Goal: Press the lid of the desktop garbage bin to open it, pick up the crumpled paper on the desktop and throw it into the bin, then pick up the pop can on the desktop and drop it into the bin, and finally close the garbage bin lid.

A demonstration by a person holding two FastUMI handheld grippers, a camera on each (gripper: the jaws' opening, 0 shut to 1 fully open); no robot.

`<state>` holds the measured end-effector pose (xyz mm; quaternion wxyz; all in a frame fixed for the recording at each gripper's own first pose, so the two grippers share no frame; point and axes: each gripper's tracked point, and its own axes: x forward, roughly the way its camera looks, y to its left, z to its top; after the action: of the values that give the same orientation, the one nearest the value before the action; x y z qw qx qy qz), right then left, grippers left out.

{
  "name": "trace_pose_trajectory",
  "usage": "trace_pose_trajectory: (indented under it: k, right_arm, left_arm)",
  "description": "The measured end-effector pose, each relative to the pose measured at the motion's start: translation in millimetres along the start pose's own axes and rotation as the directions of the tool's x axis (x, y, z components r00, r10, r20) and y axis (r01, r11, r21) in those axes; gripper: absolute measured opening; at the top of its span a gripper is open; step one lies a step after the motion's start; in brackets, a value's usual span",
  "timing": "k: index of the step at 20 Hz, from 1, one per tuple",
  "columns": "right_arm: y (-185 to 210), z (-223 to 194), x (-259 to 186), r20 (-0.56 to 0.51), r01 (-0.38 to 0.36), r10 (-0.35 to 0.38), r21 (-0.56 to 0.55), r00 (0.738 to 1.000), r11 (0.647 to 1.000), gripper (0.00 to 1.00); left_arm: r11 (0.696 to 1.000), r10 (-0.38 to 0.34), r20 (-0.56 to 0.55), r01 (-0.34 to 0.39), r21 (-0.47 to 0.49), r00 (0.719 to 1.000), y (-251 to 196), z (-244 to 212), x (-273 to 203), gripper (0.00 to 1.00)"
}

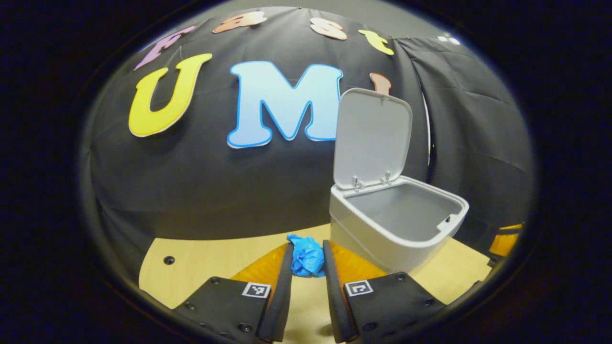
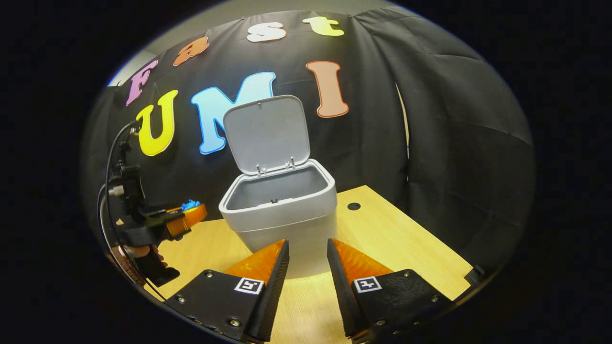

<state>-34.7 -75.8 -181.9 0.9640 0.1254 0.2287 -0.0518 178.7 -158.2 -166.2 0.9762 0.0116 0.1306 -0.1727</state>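
We see the garbage bin [image 2: 282,210] as a smooth, matte, pale grey plastic box with rounded corners, standing on the light wood-grain table [image 2: 397,239]. Its flat lid [image 2: 267,134] stands upright on two small hinges at the back rim, so the hollow inside is open to us.

In the left gripper view, the crumpled paper [image 1: 307,256] is a wrinkled blue wad with sharp folds. We find it pinched between the two fingers of the left tongs [image 1: 307,260], both pressing on its sides, with the wad sitting at the tips. The bin [image 1: 397,224] stands just beyond and to the right of those tips, its near wall close to the paper, the paper lower than the rim.

In the right gripper view, we also see the left tongs [image 2: 191,212] off to the side of the bin, held by a hand [image 2: 138,253], a bit of blue paper [image 2: 190,205] showing at the tip and near the rim's height.

The right tongs [image 2: 307,248] point at the bin's front wall, their ribbed fingers apart with a bare gap between them, gripping nothing.
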Motion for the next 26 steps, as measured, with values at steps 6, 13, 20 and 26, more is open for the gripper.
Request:
trace_pose_trajectory:
  k: [6, 13, 20, 26]
  right_arm:
    - [-20, -1, -5, 0.01, 0.039, -0.039, 0.031, 0.999, 0.999, 0.54]
    - [-33, -11, -12, 0.002, 0.068, -0.068, 0.057, 0.998, 0.996, 0.54]
    - [-46, -19, -19, -0.001, 0.101, -0.102, 0.091, 0.995, 0.991, 0.54]
    - [-50, -25, -22, -0.006, 0.118, -0.118, 0.101, 0.993, 0.988, 0.54]
  left_arm:
    - [0.998, -0.067, 0.057, 0.067, 0.008, 0.996, -39, 43, 19, 0.42]
    - [0.989, -0.141, 0.077, 0.137, 0.056, 0.987, -84, 68, 39, 0.45]
    - [0.979, -0.193, 0.061, 0.188, 0.081, 0.979, -117, 69, 49, 0.42]
    - [0.979, -0.195, 0.06, 0.19, 0.074, 0.979, -127, 68, 50, 0.82]
